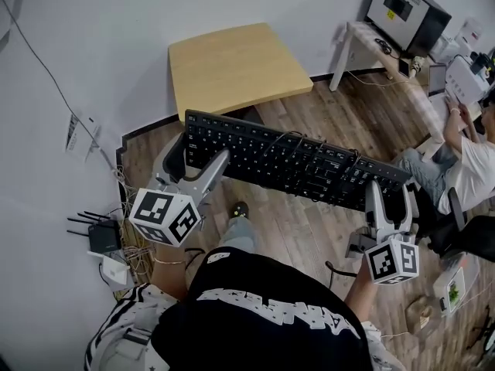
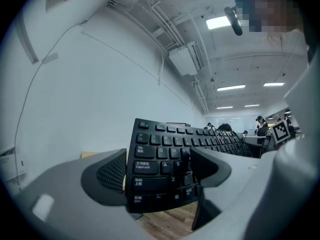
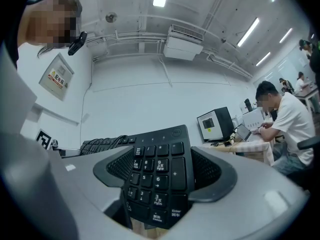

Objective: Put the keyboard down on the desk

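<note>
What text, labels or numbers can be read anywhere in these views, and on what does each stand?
"Caps Lock", "Shift", "Ctrl": keys at one end of the keyboard, left gripper view.
"Enter", "Delete", "PgDn", "2", "3", "5", "6", "8", "9": its number pad, right gripper view.
Wall sign: too small to read.
Shirt print: not legible.
Monitor screen: too small to read.
</note>
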`<control>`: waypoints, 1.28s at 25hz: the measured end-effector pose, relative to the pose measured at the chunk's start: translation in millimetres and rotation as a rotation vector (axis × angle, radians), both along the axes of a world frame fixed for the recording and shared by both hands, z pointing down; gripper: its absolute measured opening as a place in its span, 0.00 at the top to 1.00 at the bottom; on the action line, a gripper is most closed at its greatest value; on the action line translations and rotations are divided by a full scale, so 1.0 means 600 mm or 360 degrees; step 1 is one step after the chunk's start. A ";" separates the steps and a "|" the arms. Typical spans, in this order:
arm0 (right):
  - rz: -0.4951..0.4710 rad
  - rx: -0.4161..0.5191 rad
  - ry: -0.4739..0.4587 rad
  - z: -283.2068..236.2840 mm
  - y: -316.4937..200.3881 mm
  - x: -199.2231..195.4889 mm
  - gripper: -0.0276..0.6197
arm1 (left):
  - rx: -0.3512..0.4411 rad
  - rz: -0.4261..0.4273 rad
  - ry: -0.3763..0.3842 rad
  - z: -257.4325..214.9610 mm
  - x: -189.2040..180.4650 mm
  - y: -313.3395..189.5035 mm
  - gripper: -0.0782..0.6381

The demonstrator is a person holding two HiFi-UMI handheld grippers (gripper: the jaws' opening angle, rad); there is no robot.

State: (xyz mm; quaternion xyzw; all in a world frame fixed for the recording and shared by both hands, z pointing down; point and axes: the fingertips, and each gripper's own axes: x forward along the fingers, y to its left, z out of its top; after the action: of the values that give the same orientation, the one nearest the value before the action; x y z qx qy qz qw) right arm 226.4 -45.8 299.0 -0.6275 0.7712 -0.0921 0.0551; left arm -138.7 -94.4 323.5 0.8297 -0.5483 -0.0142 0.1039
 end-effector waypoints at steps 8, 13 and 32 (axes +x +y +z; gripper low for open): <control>-0.0054 0.0010 -0.0007 0.001 -0.019 0.002 0.40 | -0.0001 -0.0056 0.0004 0.006 -0.001 0.003 0.36; -0.0092 -0.0004 -0.0003 -0.002 -0.022 -0.001 0.40 | 0.0009 -0.0086 0.0004 -0.002 -0.004 0.010 0.36; -0.0017 0.0071 -0.0063 0.005 0.001 0.001 0.40 | 0.0062 -0.0007 -0.0050 -0.016 0.000 0.002 0.36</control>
State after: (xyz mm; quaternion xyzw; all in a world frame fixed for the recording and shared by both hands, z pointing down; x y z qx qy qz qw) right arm 227.0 -45.0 302.3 -0.6200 0.7751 -0.0877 0.0839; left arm -138.9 -93.1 314.1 0.8305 -0.5512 -0.0120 0.0790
